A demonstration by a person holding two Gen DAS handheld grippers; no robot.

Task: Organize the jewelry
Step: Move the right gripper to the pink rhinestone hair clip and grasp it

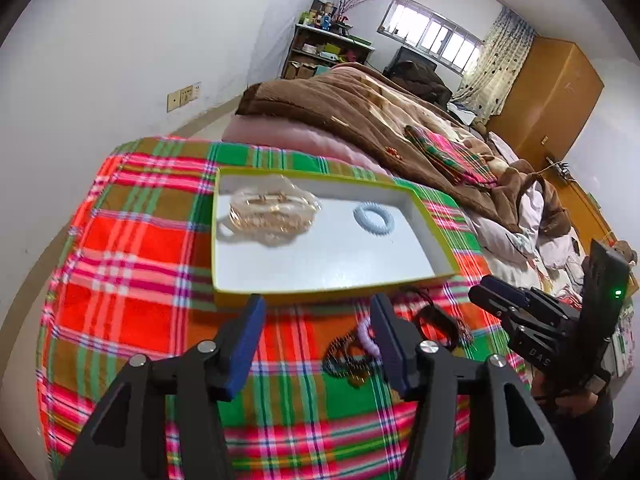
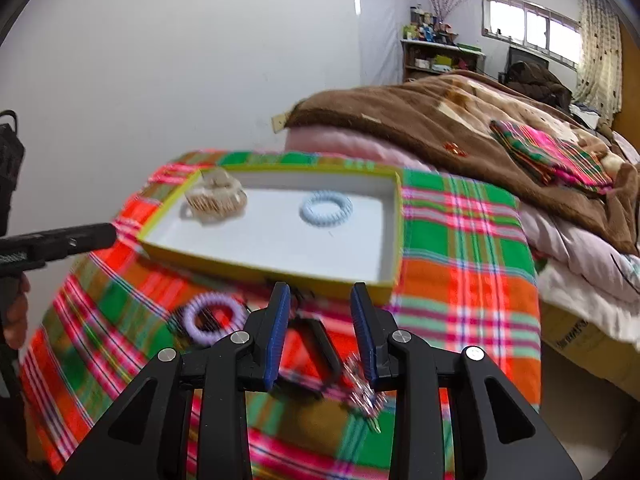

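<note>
item: shallow tray (image 1: pixel 430 222), yellow-green rim, white floor, set on a plaid cloth (image 1: pixel 132 248) over a bed.
contents: a gold-toned piece in a clear bag (image 1: pixel 272 210) at the far left corner; a pale blue spiral ring (image 1: pixel 374 218) toward the middle, well apart from the bag.
still outside, on the cloth just before the near wall: a lilac spiral ring (image 2: pixel 212 318), a dark beaded strand (image 1: pixel 348 360), a black bangle-like loop (image 2: pixel 316 350), a small sparkly piece (image 2: pixel 362 392).
left gripper (image 1: pixel 316 344): fingers spread, nothing between them, hovering above the cloth short of the tray.
right gripper (image 2: pixel 320 334): jaws part-way apart, pads off everything; the black loop lies below the gap, ungrasped.
risks, as judged: the loose pieces crowd together, so a pinch on one may drag or snag its neighbour; the beaded strand could slip from flat pads; a low pass may knock the light tray's near wall and shift it; the two grippers work close together and could collide.
writing: raised letters on the right gripper body, seen from the left view, partly legible, "das"; nothing else can be read.
</note>
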